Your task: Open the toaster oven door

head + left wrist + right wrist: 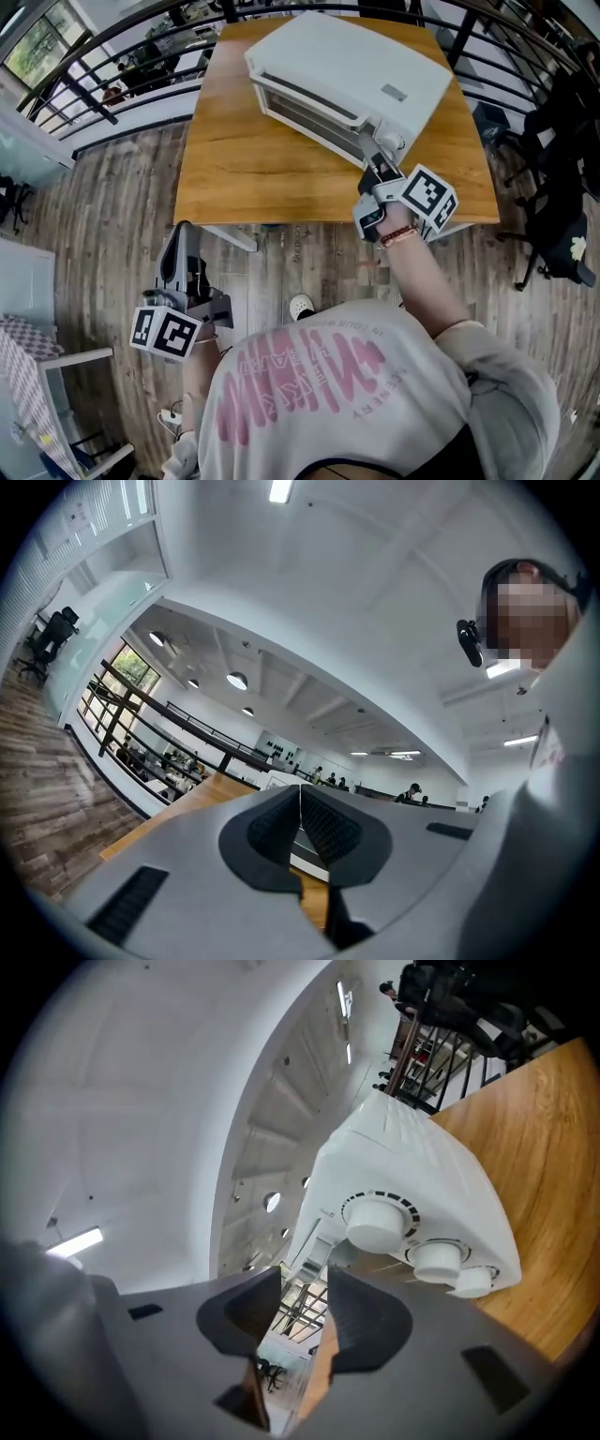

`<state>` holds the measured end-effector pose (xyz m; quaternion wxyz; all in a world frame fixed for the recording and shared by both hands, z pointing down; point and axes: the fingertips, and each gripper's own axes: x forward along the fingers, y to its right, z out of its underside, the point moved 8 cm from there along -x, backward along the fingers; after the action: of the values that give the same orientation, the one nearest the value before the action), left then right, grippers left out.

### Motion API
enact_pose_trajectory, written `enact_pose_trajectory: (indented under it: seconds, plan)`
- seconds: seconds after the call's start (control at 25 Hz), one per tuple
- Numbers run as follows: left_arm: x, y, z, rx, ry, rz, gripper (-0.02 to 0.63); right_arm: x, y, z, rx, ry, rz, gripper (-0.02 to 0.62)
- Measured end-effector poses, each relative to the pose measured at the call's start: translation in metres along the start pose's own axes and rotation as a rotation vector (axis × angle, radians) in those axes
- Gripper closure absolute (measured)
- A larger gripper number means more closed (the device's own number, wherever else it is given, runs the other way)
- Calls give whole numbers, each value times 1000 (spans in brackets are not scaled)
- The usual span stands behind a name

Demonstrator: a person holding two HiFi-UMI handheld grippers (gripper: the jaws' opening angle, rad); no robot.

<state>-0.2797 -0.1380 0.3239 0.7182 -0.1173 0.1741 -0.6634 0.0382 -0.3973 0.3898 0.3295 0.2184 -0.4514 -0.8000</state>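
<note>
A: Place of the toaster oven (347, 70)?

B: On the wooden counter (253, 178), white, set at an angle. Close at its knob end, the right hand-held gripper (380, 164). Touching that corner or only just beside it: not possible to tell from the head view.

A: State of this hand-held gripper?

B: Released. Jaws apart, only background in the gap, no part of the oven between them. Just ahead of the pads, three white knobs (412, 1241) in a row on the panel. Next to them, probably the end of the door handle (314, 1251).

A: And the left hand-held gripper (183, 244)?

B: Clenched on nothing, pads pressed together. Well apart from the oven, low at the left, off the counter, over the wooden floor (103, 216).

A: Anything seen in one view only?

B: In the head view, the whole top of the oven and both marker cubes (429, 195), but only one knob. In the right gripper view, all knobs clear, the oven lying sideways in the picture. In the left gripper view, only a far strip of counter, a black railing (192, 717) and ceiling lamps. Door open or closed: not possible to tell.
</note>
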Motion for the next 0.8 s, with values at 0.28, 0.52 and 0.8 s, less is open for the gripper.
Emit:
enact_pose_trajectory:
  seconds: [0.28,0.52,0.8]
  plan:
    - [17,-25,-8,-4,-21,50,584,18,10,14,134,38,47,398]
    - [32,-46,-21,-7,-17,74,584,28,11,13,211,112,76,388]
    - [53,-70,-28,-16,-21,124,584,34,12,10,218,188,116,390]
